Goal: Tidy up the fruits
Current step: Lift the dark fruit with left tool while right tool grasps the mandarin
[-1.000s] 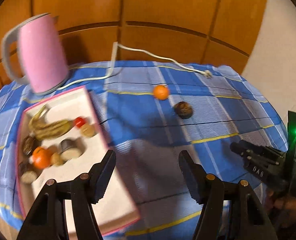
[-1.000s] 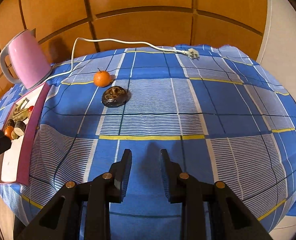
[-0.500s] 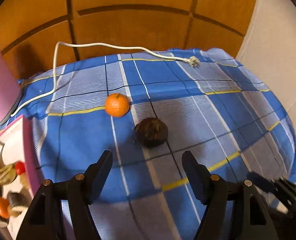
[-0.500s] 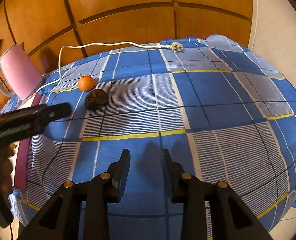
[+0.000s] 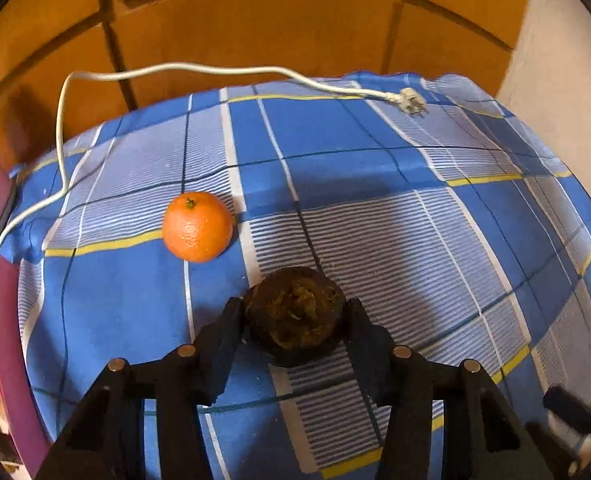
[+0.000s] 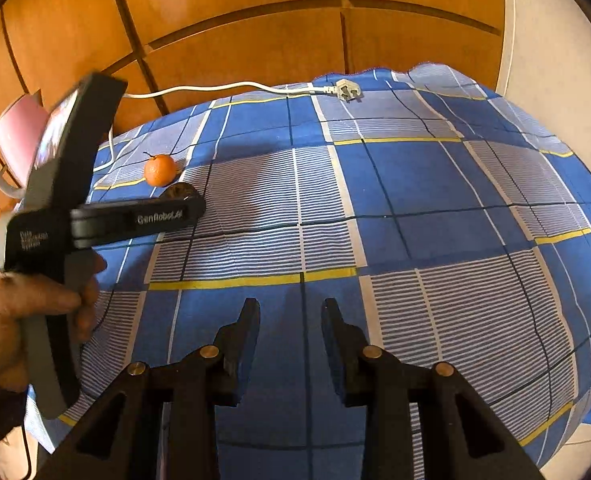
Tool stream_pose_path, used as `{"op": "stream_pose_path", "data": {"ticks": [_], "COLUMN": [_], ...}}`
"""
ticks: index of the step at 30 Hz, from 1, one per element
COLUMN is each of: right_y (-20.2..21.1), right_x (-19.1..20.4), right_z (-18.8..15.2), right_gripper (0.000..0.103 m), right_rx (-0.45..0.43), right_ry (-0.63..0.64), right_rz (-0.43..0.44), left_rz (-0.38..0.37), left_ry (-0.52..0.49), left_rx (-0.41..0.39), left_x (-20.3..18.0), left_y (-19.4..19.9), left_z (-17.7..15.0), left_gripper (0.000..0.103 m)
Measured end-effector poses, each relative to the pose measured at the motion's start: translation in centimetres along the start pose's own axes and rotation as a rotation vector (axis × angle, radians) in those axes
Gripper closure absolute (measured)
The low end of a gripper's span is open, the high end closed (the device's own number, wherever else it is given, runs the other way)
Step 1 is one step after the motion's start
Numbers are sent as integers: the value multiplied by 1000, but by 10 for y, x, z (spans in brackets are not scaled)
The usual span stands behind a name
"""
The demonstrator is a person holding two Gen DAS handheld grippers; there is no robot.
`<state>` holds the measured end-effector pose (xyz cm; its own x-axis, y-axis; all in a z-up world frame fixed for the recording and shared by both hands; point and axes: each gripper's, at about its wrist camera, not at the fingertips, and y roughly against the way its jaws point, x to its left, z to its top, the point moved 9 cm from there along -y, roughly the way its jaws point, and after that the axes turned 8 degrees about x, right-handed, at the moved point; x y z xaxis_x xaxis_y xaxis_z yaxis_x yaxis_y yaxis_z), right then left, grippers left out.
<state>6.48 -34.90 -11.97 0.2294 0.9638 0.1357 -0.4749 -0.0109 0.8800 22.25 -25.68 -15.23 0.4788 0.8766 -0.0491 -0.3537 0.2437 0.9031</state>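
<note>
A dark brown, wrinkled fruit point(image 5: 295, 316) lies on the blue checked tablecloth point(image 5: 375, 240). My left gripper point(image 5: 293, 308) is tilted down over it. Its jaws are closing, and both pads touch the fruit's sides. An orange point(image 5: 197, 227) sits just beyond it to the left, untouched. In the right wrist view the same orange point(image 6: 160, 170) and the dark fruit point(image 6: 181, 192) show at the far left, with the left gripper point(image 6: 197, 208) reaching onto the fruit. My right gripper point(image 6: 291, 312) hovers over bare cloth nearer the front, jaws slightly apart and empty.
A pink-rimmed tray point(image 5: 9, 320) holding fruit sits at the left edge. A pink kettle point(image 6: 19, 140) stands behind it. Its white cord point(image 5: 215, 70) runs along the back of the table to a loose plug point(image 5: 413, 105). A hand point(image 6: 23, 320) holds the left gripper. Wooden panels rise behind the table.
My left gripper swung right from the tray and dropped to the dark fruit. Its jaws narrowed from wide apart onto the fruit. The right gripper barely shifted.
</note>
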Motion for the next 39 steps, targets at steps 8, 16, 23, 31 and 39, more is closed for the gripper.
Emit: {"op": "stream_pose_path", "data": {"ticks": [8, 16, 23, 31, 39], "right_y": [-1, -3, -2, -22, -75], "right_x": [-1, 11, 49, 111, 143], "right_z": [1, 7, 36, 84, 118], "right_gripper": [71, 71, 71, 64, 63], "right_rx": [3, 12, 31, 51, 97], "right_ry": [-6, 20, 90, 233, 348], "right_rz": [-13, -1, 149, 273, 217], "left_rz": [-24, -6, -7, -10, -32], "left_ry": [20, -8, -28, -34, -25], "left_rx": [-49, -74, -120, -166, -186], "left_x": [11, 9, 6, 6, 7], "left_y": [42, 63, 57, 59, 59], "left_z": [-45, -109, -117, -119, -121], "left_gripper": [51, 51, 51, 51, 51]}}
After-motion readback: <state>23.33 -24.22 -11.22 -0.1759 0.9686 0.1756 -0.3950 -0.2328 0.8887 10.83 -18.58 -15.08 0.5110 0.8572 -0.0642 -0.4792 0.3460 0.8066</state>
